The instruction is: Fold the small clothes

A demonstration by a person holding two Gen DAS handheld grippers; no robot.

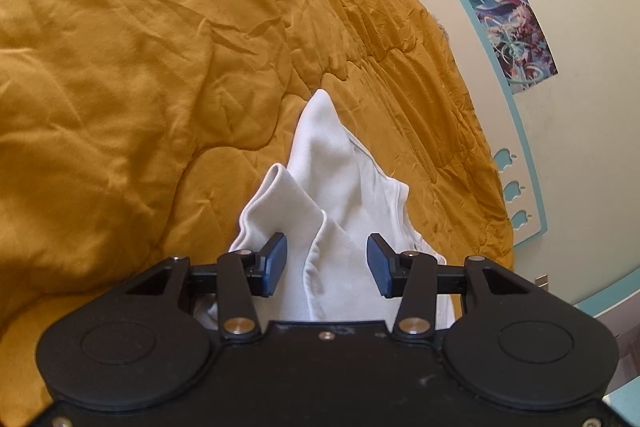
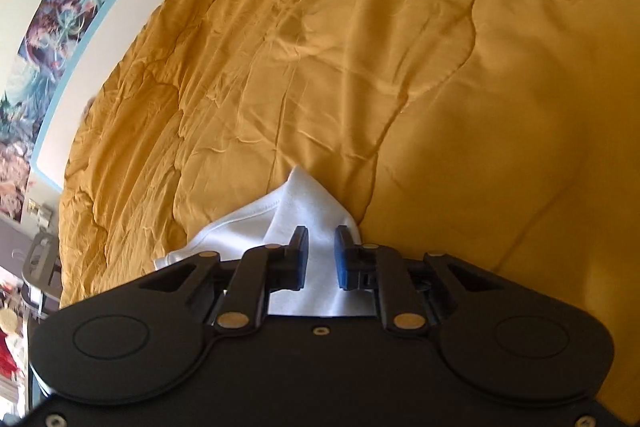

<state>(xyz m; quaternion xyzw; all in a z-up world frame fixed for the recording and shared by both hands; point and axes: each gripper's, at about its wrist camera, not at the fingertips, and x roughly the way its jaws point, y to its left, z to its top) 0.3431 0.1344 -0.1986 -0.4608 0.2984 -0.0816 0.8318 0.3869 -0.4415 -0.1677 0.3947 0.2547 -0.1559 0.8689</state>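
Observation:
A small white garment [image 1: 340, 187] lies rumpled on the mustard quilt [image 1: 140, 67], one folded edge rising to a point. My left gripper [image 1: 327, 263] hovers low over its near part. Its blue pads [image 1: 276, 263] stand wide apart, with the cloth between and below them and not pinched. In the right wrist view the white garment [image 2: 296, 203] shows a hemmed corner pointing away from me. My right gripper [image 2: 322, 255] has its jaws drawn close, with a fold of that cloth in the narrow gap between the pads [image 2: 302, 255].
The quilt [image 2: 400, 67] covers the whole bed, creased and puffy. A pale headboard with a blue border and apple-shaped cutouts [image 1: 516, 187] runs along the far side below a poster [image 1: 512, 19] on the wall. Clutter and a chair [image 2: 36, 259] stand beside the bed.

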